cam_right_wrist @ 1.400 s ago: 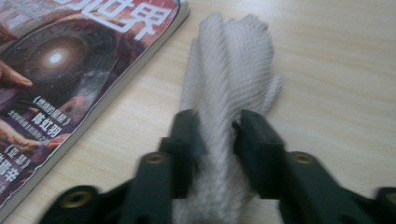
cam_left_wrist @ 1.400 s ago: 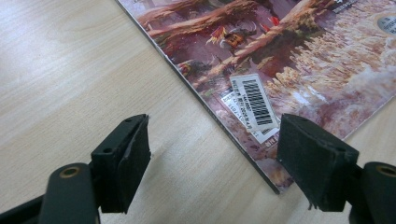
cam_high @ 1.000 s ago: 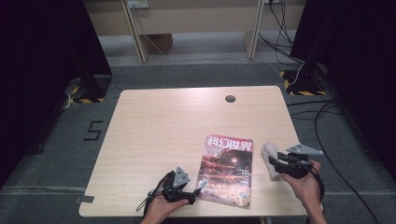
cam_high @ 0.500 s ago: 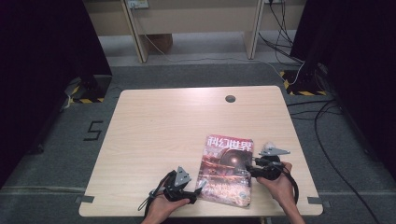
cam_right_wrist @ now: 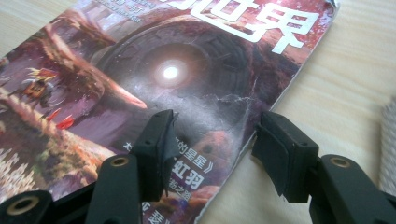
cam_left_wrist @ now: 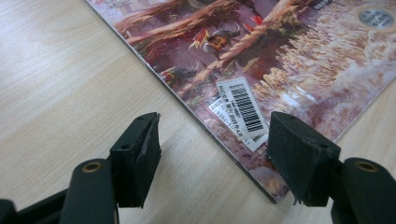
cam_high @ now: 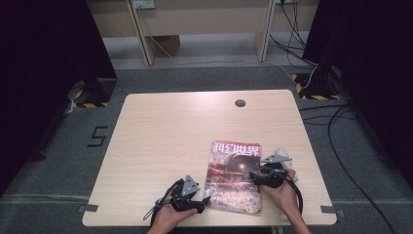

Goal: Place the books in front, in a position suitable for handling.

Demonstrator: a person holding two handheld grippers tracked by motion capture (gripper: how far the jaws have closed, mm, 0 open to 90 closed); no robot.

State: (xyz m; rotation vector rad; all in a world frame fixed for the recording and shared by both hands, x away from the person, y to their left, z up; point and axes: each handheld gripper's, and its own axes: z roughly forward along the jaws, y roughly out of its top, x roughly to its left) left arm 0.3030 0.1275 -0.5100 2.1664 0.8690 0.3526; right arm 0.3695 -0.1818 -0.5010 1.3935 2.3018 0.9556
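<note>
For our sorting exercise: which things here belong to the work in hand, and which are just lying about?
In the job:
glossy magazine with red-brown cover art
left gripper
right gripper

Lying about:
white crumpled cloth beside the magazine
pale wooden table

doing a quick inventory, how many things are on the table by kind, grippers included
magazine: 1
white cloth-like thing, partly hidden behind the right gripper: 1
grippers: 2, left gripper and right gripper
total: 4

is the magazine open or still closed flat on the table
Closed. The magazine lies flat with its front cover up on the table, no pages lifted; its barcode corner rests flush on the wood.
</note>
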